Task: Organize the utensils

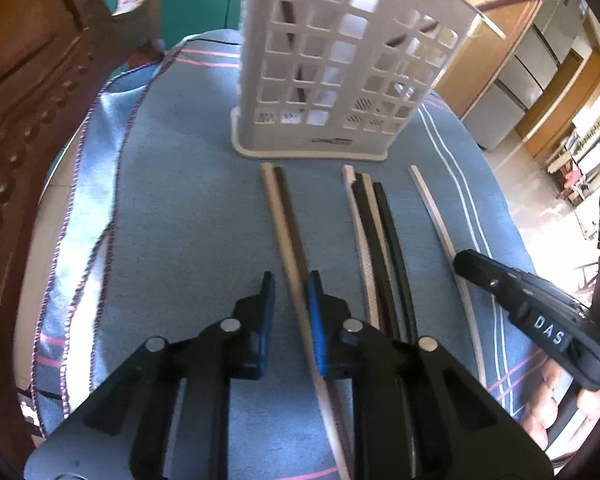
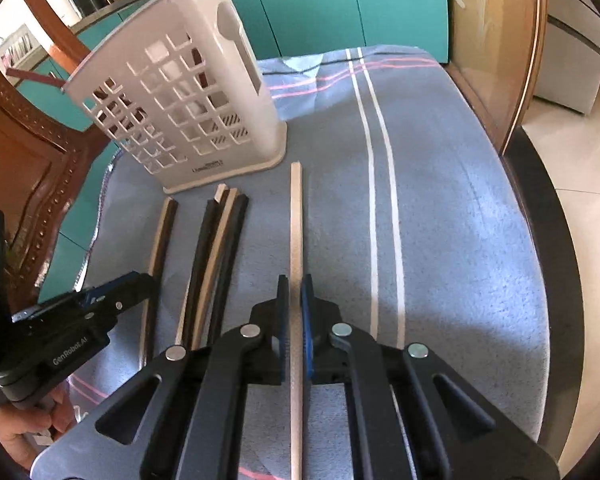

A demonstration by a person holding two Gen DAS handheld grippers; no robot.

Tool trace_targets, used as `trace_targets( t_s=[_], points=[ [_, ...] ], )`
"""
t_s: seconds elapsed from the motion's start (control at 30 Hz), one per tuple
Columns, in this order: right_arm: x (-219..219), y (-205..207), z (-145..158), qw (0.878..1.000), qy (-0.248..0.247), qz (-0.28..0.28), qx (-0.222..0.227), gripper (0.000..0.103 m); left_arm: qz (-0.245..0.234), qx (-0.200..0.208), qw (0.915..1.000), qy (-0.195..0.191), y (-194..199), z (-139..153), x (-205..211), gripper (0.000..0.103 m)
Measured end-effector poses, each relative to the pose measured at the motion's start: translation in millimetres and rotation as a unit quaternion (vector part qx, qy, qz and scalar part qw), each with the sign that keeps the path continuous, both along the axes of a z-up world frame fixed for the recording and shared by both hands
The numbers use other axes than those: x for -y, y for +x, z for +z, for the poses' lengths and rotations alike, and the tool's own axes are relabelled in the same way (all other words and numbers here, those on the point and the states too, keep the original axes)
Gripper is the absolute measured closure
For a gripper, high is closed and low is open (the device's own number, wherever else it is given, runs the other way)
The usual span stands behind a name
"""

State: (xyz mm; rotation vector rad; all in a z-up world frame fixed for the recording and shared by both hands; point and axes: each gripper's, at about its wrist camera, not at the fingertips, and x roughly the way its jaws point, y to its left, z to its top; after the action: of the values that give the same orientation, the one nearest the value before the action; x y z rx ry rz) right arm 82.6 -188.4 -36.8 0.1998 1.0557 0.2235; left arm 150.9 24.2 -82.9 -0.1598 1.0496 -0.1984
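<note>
Right now your right gripper [image 2: 295, 312] has its blue-padded fingers [image 2: 307, 320] drawn in almost together, with the single pale wooden chopstick [image 2: 296, 220] running straight up the narrow gap between them. The pads sit tight against both sides of that stick, so it reads as clamped. The stick lies flat on the blue-grey striped cloth [image 2: 440, 208], its far tip just short of the base of the beige plastic lattice utensil holder [image 2: 180, 92], apart from the other sticks to its left.

Your left gripper [image 1: 291, 304] is part-way open, the gap between its blue pads [image 1: 315, 320] clearly wider than what lies there. Between them passes the leftmost pair, a pale wooden chopstick lying against a dark brown one [image 1: 288, 232]; the pair runs close to the right-hand pad, and whether it touches cannot be told. The left-hand pad stands clear of it.

Between the two grippers, a bundle of two black and two pale chopsticks [image 1: 374, 240] lies on the cloth, side by side and partly overlapping, pointing towards the holder. The holder stands upright on the cloth at the far end of all the sticks, and a reddish-brown stick [image 1: 512, 0] pokes out of its top.
</note>
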Motion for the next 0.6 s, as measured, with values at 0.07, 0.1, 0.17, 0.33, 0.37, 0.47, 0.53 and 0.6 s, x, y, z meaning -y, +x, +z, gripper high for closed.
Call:
trace_targets(
  t_s=[0.07,0.1,0.17,0.33,0.37,0.47,0.53,0.6],
  points=[
    [3,0,2,1.0,0.001,-0.004,0.004,0.091,0.016,0.0,0.9999,-0.002,1,0,-8,0.085],
    [4,0,3,1.0,0.003,-0.006,0.004,0.09,0.019,0.0,0.9998,-0.005,0,0,-11,0.085],
    [4,1,2,1.0,0.006,-0.007,0.002,0.089,0.02,0.004,0.9997,-0.014,1,2,-12,0.083],
    [4,1,3,1.0,0.008,-0.003,0.003,0.088,0.002,0.0,0.9999,0.011,5,-4,0,0.07],
    [5,1,3,1.0,0.007,-0.003,0.003,0.088,-0.003,0.002,0.9997,0.023,4,-3,3,0.07],
    [5,1,3,1.0,0.008,-0.004,0.003,0.087,-0.011,0.005,0.9993,0.036,3,-3,7,0.07],
    [5,0,3,1.0,0.008,-0.003,0.003,0.087,-0.021,0.006,0.9992,0.035,4,-3,10,0.07],
    [6,0,3,1.0,0.008,-0.004,0.002,0.087,-0.027,0.011,0.9982,0.052,5,-3,17,0.07]
  ],
)
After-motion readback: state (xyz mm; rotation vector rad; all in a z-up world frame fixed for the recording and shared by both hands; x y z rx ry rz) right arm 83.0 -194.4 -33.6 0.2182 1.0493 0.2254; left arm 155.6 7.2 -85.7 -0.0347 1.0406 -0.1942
